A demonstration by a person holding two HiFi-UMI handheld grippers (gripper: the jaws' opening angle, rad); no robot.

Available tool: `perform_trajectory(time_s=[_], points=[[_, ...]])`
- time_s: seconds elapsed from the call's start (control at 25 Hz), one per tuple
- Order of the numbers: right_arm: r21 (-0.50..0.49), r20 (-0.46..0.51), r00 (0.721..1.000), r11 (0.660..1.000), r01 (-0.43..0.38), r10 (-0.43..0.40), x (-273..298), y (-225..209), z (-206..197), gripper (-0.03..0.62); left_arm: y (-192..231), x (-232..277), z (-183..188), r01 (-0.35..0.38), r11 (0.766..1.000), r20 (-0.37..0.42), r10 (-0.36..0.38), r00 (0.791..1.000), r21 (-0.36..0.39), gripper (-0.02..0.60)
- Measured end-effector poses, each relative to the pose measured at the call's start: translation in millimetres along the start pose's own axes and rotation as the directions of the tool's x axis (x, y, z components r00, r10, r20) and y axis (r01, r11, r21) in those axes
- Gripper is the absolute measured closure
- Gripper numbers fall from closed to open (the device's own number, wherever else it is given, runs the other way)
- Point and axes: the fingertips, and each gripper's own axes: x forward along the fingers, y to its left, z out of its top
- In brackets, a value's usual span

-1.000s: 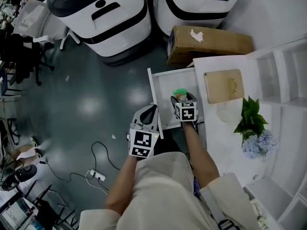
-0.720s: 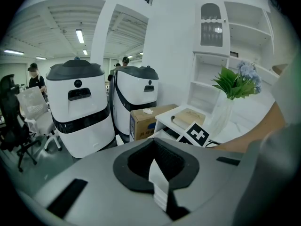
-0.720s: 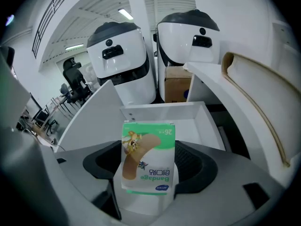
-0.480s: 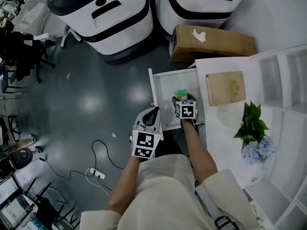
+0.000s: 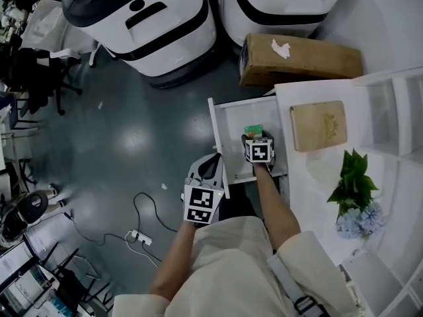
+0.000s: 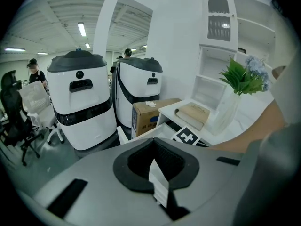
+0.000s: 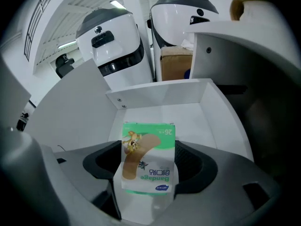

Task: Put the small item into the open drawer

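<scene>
A small green and white bandage box (image 7: 148, 157) sits clamped in my right gripper (image 7: 149, 166), which is shut on it and hangs over the open white drawer (image 7: 188, 114). In the head view the box (image 5: 252, 130) pokes out ahead of the right gripper (image 5: 258, 144), above the inside of the drawer (image 5: 232, 127). My left gripper (image 5: 206, 170) is held outside the drawer's left wall, over the floor. Its jaws are shut with nothing between them (image 6: 157, 173).
A white desk (image 5: 310, 170) right of the drawer carries a tan book (image 5: 318, 125) and a potted plant (image 5: 353, 190). A cardboard box (image 5: 301, 59) and two large white machines (image 5: 142, 25) stand beyond the drawer. Cables and a power strip (image 5: 139, 238) lie on the dark floor.
The right gripper with the bandage box has moved slightly further over the drawer. The left gripper has dropped back a little beside the drawer's wall.
</scene>
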Motion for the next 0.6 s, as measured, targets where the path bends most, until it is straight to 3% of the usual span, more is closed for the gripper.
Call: perform_trajectory(time_s=[0.6], points=[[0.002,-0.062,0.998,1.0,0.006,-0.005,40,3,-18,0.229,14,12,-19,-0.016,0.998,-0.044,0.013,0.999,-0.061,0.565]])
